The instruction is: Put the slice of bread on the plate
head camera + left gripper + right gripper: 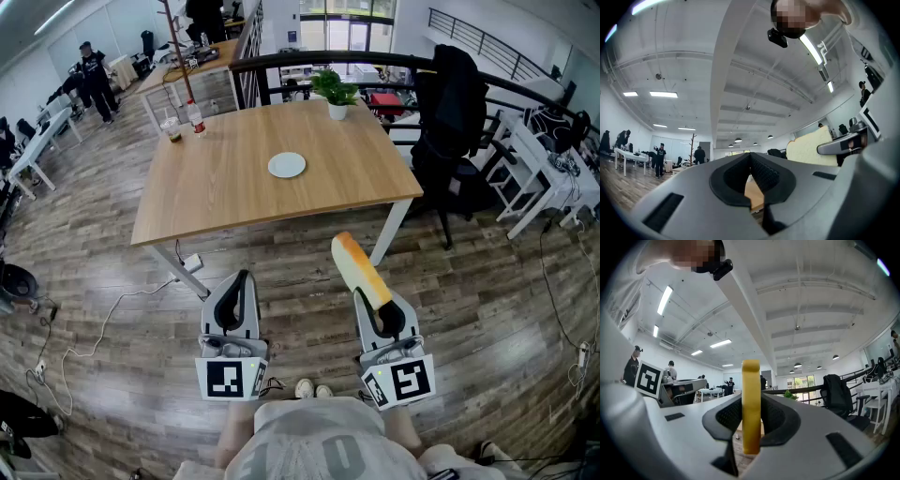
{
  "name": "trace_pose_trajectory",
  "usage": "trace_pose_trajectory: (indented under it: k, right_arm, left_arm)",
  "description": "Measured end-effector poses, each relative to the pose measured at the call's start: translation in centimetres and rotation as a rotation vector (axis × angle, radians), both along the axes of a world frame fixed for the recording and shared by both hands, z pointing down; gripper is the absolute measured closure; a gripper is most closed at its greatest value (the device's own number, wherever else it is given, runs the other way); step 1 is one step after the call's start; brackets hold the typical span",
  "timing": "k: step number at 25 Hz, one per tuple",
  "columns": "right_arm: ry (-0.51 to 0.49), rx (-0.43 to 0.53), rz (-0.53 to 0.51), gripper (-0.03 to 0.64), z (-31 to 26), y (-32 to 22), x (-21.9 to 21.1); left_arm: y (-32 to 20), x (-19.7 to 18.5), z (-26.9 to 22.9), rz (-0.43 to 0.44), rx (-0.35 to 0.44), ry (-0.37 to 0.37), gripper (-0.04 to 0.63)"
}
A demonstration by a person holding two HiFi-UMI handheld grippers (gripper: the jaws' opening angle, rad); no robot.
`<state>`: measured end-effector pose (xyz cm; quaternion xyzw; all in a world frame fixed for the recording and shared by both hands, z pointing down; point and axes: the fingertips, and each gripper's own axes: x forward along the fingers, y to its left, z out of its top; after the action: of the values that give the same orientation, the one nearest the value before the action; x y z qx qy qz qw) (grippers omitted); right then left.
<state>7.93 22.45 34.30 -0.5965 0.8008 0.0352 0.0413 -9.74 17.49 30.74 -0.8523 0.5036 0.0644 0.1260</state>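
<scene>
A slice of bread point(359, 267) with a golden crust stands on edge in my right gripper point(373, 302), which is shut on it. In the right gripper view the bread slice point(751, 380) rises edge-on between the black pads, held level over the floor. The same slice point(809, 148) shows at the right of the left gripper view. My left gripper point(241, 281) hangs beside it, shut with nothing in it. Both grippers are well short of the wooden table point(225, 187). A small white plate point(287, 165) lies near the table's middle with nothing on it.
A potted plant point(336, 94) stands at the table's far edge. A cup point(172, 127) and a bottle point(197, 120) stand at its far left corner. A chair draped with a black jacket point(457, 103) is to the right. Cables point(112, 309) run across the wooden floor.
</scene>
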Motion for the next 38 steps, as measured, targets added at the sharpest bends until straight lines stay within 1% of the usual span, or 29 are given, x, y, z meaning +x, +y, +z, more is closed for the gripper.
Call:
trace_pose_trajectory:
  k: [4, 10, 17, 20, 24, 27, 32, 35, 38]
  right_arm:
    - [0.002, 0.01, 0.006, 0.523, -0.2, -0.9, -0.7]
    - [0.008, 0.003, 0.009, 0.523, -0.2, -1.2, -1.8]
    - [-0.016, 0.0, -0.003, 0.523, 0.5, -2.5, -4.7]
    - [-0.011, 0.004, -0.008, 0.523, 0.4, -2.4, -5.3]
    - [-0.01, 0.012, 0.016, 0.523, 0.1, -3.1, -5.2]
    - [0.006, 0.009, 0.042, 0.523, -0.4, -3.4, -4.3]
    - [0.013, 0.013, 0.064, 0.523, -0.4, -4.7, -2.9]
    - [0.013, 0.018, 0.062, 0.523, -0.2, -6.2, -2.7]
    - [0.009, 0.012, 0.048, 0.523, 0.6, -8.3, -2.7]
  left_arm:
    - [-0.9, -0.4, -0.2, 0.009, 0.017, -0.008, 0.587]
    - [-1.4, -1.8, 0.2, 0.002, 0.011, -0.019, 0.588]
    - [-2.8, -5.4, 1.2, -0.019, -0.01, 0.008, 0.586]
    - [-3.0, -6.1, 1.3, -0.026, -0.011, 0.023, 0.587]
    - [-4.1, -5.7, 1.4, -0.002, -0.012, 0.021, 0.588]
    - [-4.8, -4.6, 0.9, 0.029, -0.008, 0.027, 0.586]
    - [-5.9, -2.9, 0.9, 0.057, 0.003, 0.023, 0.588]
    - [-7.4, -2.3, 1.6, 0.069, -0.007, 0.027, 0.586]
    - [-9.2, -2.1, 2.3, 0.062, -0.016, 0.022, 0.586]
